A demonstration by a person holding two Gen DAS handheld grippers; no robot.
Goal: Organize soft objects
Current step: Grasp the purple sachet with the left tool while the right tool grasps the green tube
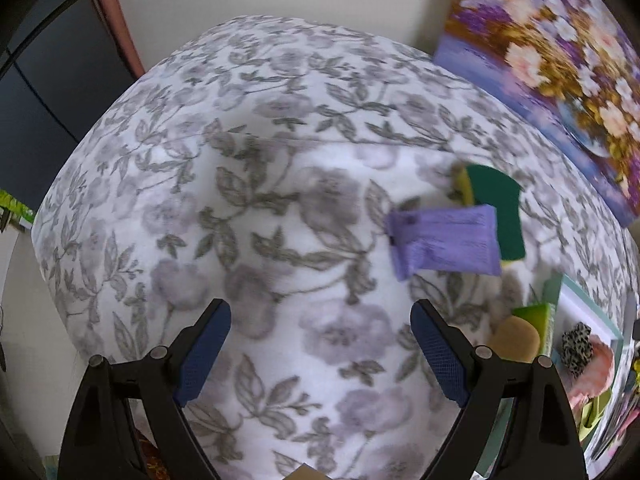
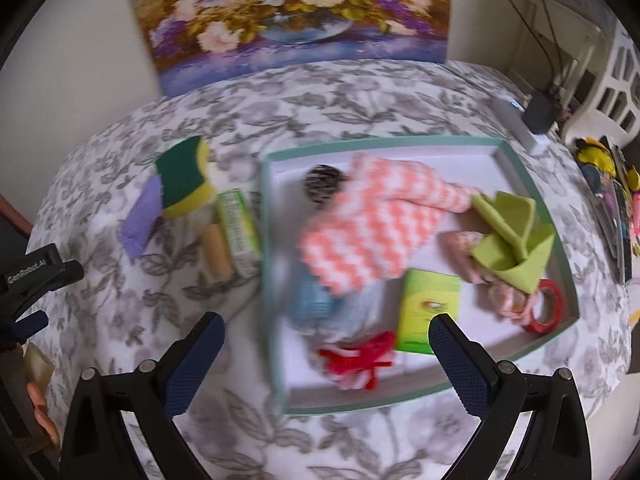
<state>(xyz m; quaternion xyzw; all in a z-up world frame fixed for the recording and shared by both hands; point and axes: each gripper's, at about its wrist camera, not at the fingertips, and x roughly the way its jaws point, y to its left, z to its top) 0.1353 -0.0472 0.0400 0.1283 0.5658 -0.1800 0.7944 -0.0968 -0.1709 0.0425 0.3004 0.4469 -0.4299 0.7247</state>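
Note:
My left gripper (image 1: 320,354) hangs open over bare flowered bedding with nothing between its blue pads. Up and to its right lie a purple cloth (image 1: 444,242) and a green-and-yellow sponge (image 1: 498,208). My right gripper (image 2: 328,362) is open too, above the near edge of a teal-rimmed white tray (image 2: 532,184). The tray holds a pink-and-white zigzag cloth (image 2: 376,220), a lime cloth (image 2: 516,232), a red cloth (image 2: 360,356), a blue cloth (image 2: 320,300), a dark scrunchie (image 2: 322,184), a green box (image 2: 430,312) and a red tape roll (image 2: 546,308). The image is blurred.
Left of the tray sit the sponge (image 2: 184,176), purple cloth (image 2: 140,220), another green box (image 2: 238,228) and a tan sponge (image 2: 216,252). A flower painting (image 2: 288,12) leans on the back wall. A white power strip (image 2: 520,124) and a black adapter (image 2: 542,110) lie at the far right.

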